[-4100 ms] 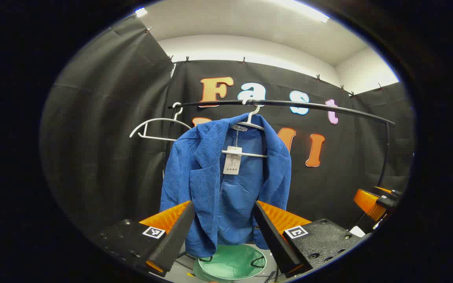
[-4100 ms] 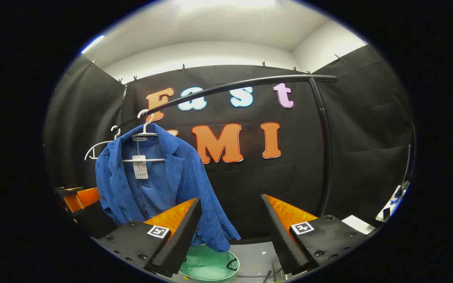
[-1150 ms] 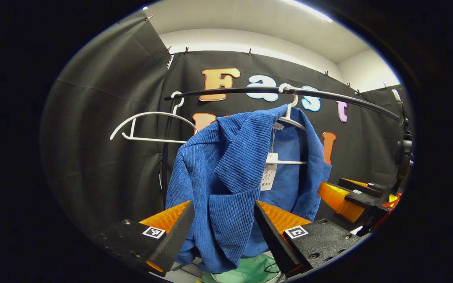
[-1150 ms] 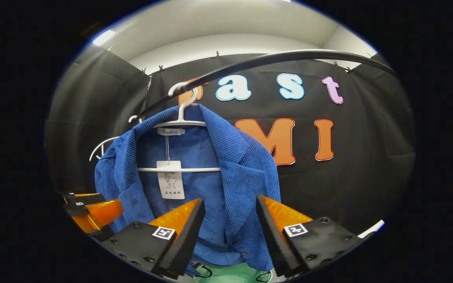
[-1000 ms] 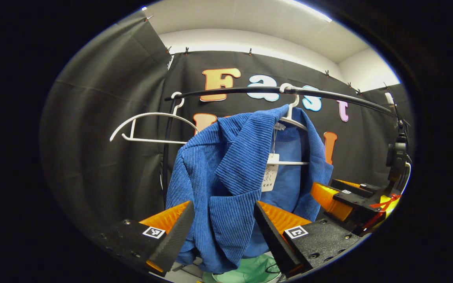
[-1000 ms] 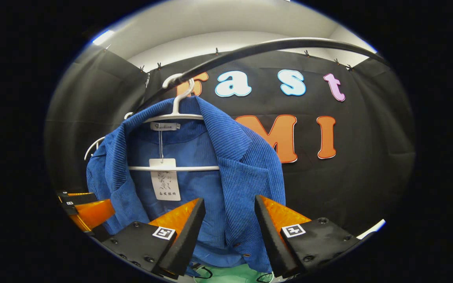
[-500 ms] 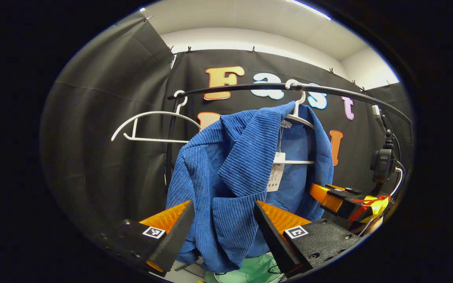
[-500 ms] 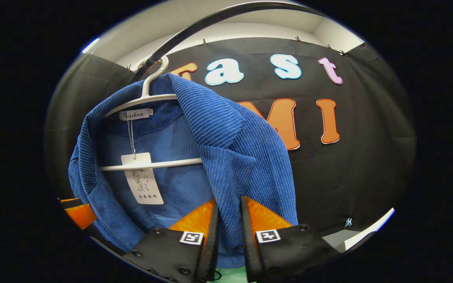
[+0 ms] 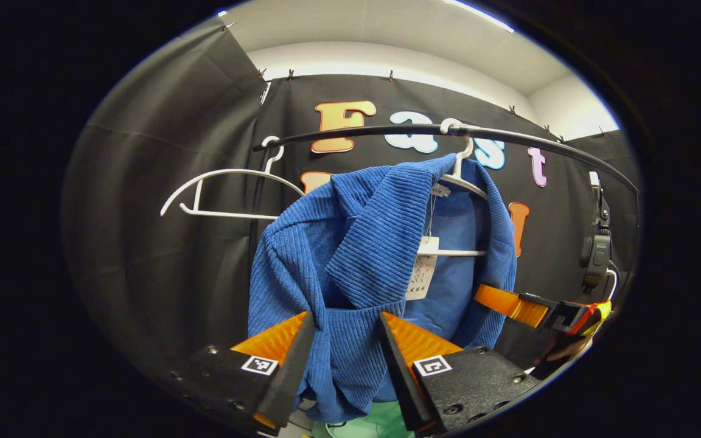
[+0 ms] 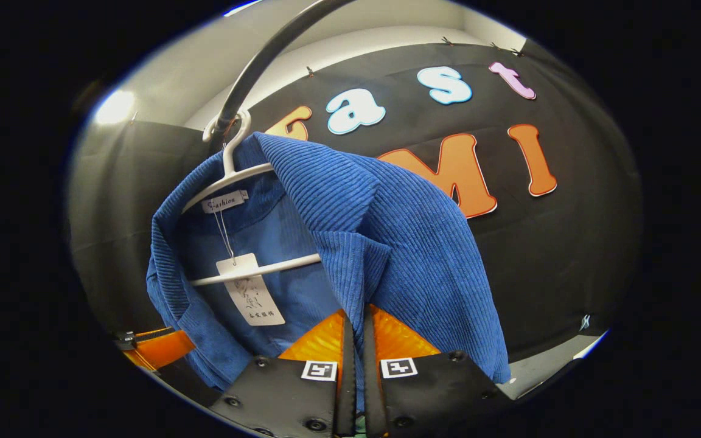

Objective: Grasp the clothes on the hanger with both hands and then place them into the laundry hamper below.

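Jacket (image 9: 350,255) first: blue corduroy, it hangs on a white hanger (image 9: 461,176) from the black rail (image 9: 387,129) straight ahead of both my jaws. In the right gripper view the jacket (image 10: 375,225) spreads above and to either side of my right gripper (image 10: 356,371), and its hanger (image 10: 232,170) hooks the rail (image 10: 265,61) up and to the left of those jaws.

My right jaws are pinched nearly together, with the jacket's front edge caught between them; both fingers press on the cloth. My left gripper (image 9: 341,359) has its jaws partly apart, and the other front panel with its lapel hangs down between them. The cloth fills the gap, but I cannot tell whether both fingers truly press on it.

In the left gripper view my right gripper (image 9: 530,307) shows to the right of my left jaws, its orange fingers reaching into the jacket's far edge. In the right gripper view an orange finger of my left gripper (image 10: 159,350) shows low to the left of my right jaws, against the jacket's other side.

A second, bare hanger (image 9: 229,194) hangs on the rail up and left of my left jaws. A paper tag (image 10: 252,289) dangles inside the collar, left of my right jaws. Below my left jaws a sliver of the green hamper (image 9: 381,420) peeks out under the hem.
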A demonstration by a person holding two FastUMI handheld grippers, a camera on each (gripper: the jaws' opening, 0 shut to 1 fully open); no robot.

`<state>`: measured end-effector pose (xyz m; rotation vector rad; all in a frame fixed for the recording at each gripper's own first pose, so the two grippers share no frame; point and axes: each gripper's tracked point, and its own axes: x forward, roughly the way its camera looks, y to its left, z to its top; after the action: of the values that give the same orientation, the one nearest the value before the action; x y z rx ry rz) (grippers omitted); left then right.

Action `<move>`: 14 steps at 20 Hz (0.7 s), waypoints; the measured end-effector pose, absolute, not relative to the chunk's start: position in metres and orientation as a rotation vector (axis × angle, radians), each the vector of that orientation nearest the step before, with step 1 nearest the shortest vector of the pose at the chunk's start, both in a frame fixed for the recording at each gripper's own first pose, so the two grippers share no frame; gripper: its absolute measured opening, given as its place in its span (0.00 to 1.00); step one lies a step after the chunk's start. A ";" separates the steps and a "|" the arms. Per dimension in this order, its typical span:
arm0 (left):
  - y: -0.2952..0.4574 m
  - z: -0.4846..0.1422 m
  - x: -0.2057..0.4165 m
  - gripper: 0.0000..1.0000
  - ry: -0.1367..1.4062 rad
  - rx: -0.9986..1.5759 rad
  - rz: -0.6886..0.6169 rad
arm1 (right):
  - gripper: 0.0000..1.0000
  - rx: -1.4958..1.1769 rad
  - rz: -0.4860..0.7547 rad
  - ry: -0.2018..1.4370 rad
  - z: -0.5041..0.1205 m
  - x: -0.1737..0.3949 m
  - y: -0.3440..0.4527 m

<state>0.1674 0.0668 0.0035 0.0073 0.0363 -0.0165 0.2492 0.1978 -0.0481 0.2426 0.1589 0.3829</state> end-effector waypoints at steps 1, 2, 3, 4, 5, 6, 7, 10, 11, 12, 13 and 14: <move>0.065 0.003 0.170 0.66 0.038 0.006 -0.019 | 0.13 0.249 0.393 0.159 -0.048 0.250 0.197; 0.066 0.002 0.171 0.66 0.040 0.004 -0.016 | 0.13 0.254 0.402 0.159 -0.046 0.248 0.195; 0.063 0.001 0.174 0.60 0.044 -0.005 -0.022 | 0.12 0.260 0.412 0.159 -0.045 0.248 0.194; 0.061 0.001 0.174 0.59 0.052 -0.013 -0.025 | 0.12 0.268 0.420 0.158 -0.044 0.247 0.192; 0.060 0.001 0.174 0.52 0.056 -0.018 -0.024 | 0.12 0.273 0.423 0.158 -0.043 0.248 0.190; 0.058 0.003 0.175 0.62 0.051 -0.025 -0.025 | 0.12 0.276 0.424 0.156 -0.042 0.249 0.187; 0.055 0.005 0.176 0.50 0.046 -0.029 -0.027 | 0.12 0.278 0.424 0.155 -0.041 0.250 0.184; 0.047 0.003 0.176 0.81 0.065 -0.025 -0.023 | 0.12 0.286 0.426 0.152 -0.040 0.253 0.179; 0.044 0.004 0.177 0.83 0.063 -0.025 -0.024 | 0.12 0.285 0.426 0.151 -0.039 0.256 0.177; 0.042 0.004 0.178 0.78 0.065 -0.022 -0.020 | 0.12 0.285 0.427 0.148 -0.039 0.255 0.176; 0.040 0.003 0.175 0.78 0.074 -0.020 -0.018 | 0.12 0.281 0.428 0.146 -0.037 0.256 0.174; 0.037 0.003 0.174 0.79 0.077 -0.024 -0.017 | 0.12 0.276 0.428 0.144 -0.036 0.257 0.172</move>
<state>0.1740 0.0375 0.0030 -0.0242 0.0765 -0.0169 0.2570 0.1723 -0.0363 0.2760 0.1437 0.4275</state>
